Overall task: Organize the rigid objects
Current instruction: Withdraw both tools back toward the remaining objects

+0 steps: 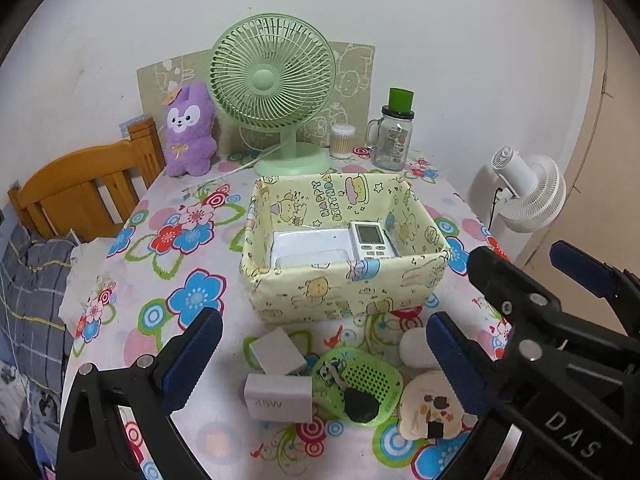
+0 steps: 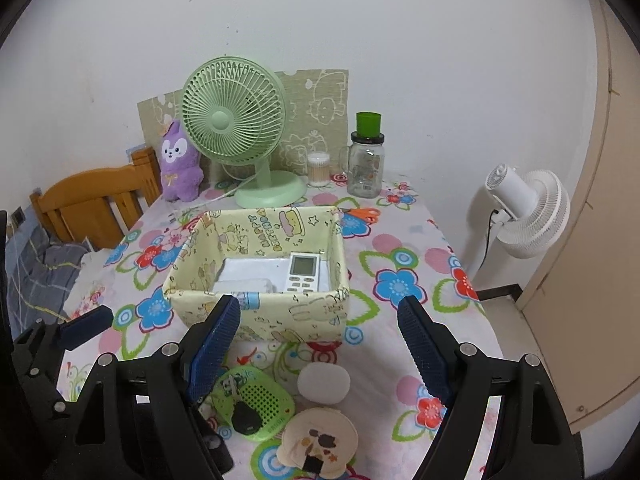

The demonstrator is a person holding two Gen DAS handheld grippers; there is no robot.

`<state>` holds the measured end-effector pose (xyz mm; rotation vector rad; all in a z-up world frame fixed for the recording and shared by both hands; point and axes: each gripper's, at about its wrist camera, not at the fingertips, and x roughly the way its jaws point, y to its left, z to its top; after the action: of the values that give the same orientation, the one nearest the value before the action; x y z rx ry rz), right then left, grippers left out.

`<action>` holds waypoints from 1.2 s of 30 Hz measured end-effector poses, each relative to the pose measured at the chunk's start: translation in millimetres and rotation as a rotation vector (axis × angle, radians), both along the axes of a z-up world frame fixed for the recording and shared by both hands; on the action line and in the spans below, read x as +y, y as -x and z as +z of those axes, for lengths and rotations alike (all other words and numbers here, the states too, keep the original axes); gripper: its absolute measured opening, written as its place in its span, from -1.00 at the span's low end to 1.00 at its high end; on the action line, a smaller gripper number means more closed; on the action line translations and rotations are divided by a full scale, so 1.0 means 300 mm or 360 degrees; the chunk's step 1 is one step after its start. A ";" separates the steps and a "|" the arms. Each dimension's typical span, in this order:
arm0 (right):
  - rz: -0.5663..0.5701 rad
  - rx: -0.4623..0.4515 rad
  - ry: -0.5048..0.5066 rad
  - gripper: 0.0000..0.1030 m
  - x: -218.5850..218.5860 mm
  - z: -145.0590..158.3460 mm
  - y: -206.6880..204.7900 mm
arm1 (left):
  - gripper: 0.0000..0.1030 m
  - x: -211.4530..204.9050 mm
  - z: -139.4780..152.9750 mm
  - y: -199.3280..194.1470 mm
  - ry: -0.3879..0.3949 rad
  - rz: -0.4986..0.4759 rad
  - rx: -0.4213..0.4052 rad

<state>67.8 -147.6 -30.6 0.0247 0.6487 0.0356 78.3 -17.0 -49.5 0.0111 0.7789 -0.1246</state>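
While both grippers hang empty above the table's near end, the scene reads so:

Box: the fabric box (image 1: 344, 284) sits mid-table, already holding a white remote (image 1: 370, 240) and a flat white case (image 1: 308, 246) — clearly the collecting place.
Loose items: two grey chargers (image 1: 278, 396), a green perforated tag (image 1: 360, 384) with a black fob (image 1: 360, 404) on it, a round printed pouch (image 1: 432, 408) and a white oval pad (image 2: 324, 382) cluster just before the box.
Left gripper (image 1: 324, 356): spread wide, nothing between the jaws.
Right gripper (image 2: 320, 344): spread wide, empty.
Room: free cloth right of the box; the table edge lies near on the left — the green fan (image 1: 276, 100) and jar (image 1: 392, 140) stand well behind.
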 end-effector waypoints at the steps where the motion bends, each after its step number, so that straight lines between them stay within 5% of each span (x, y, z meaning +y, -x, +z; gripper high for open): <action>1: 0.0003 -0.0001 0.0001 0.62 0.000 0.000 0.008 | 1.00 0.000 0.000 0.002 0.0000 -0.0001 -0.0004; 22: 0.0027 -0.0072 0.0053 0.62 -0.008 -0.105 0.120 | 0.99 0.030 -0.117 0.102 -0.0004 0.0058 0.0049; 36: 0.0089 0.0032 0.0052 0.62 0.016 -0.215 0.086 | 0.99 0.056 -0.223 0.086 -0.0023 0.0095 0.0122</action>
<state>42.1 -142.8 -95.2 -0.0249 0.6702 0.0787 52.4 -0.1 -116.4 -0.0033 0.8557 -0.0627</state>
